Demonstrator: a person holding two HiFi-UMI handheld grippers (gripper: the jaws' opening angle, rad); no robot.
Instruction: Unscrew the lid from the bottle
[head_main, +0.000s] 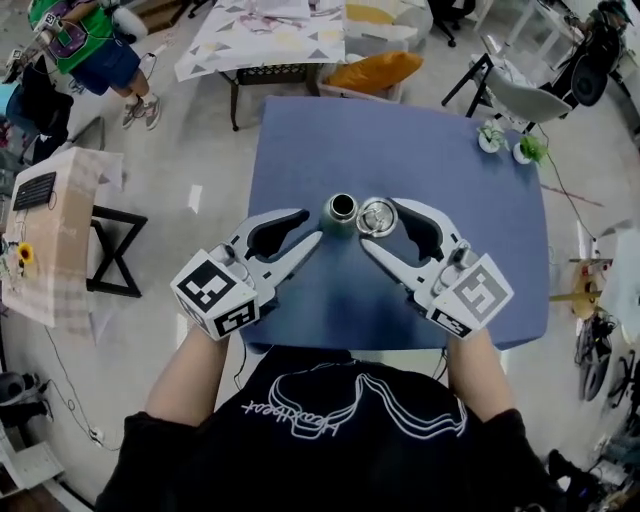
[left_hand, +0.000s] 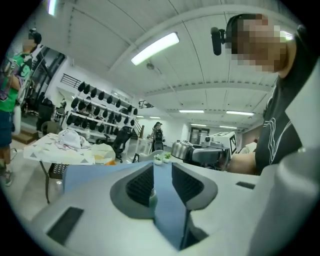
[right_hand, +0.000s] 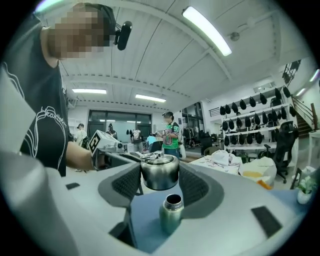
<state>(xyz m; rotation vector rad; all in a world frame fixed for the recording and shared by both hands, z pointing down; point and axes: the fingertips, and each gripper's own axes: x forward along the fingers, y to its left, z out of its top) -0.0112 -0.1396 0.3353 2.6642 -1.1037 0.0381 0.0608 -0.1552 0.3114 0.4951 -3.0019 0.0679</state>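
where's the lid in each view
Head view: lid at centre, in the right gripper's jaws, right of the bottle.
Left gripper view: lid just right of centre, far off, above this gripper's jaws.
Right gripper view: lid at centre, between the jaws.
Shared landmark: the blue table.

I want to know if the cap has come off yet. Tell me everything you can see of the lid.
The lid is a rounded cap of shiny silver metal with a small handle-like piece on top. It is off the bottle, top side up, gripped by its sides between the dark ribbed pads of the right gripper, whose jaws are closed on it. It hangs in the air above the blue table, beside and higher than the bottle's open mouth. Only the pads touch it.
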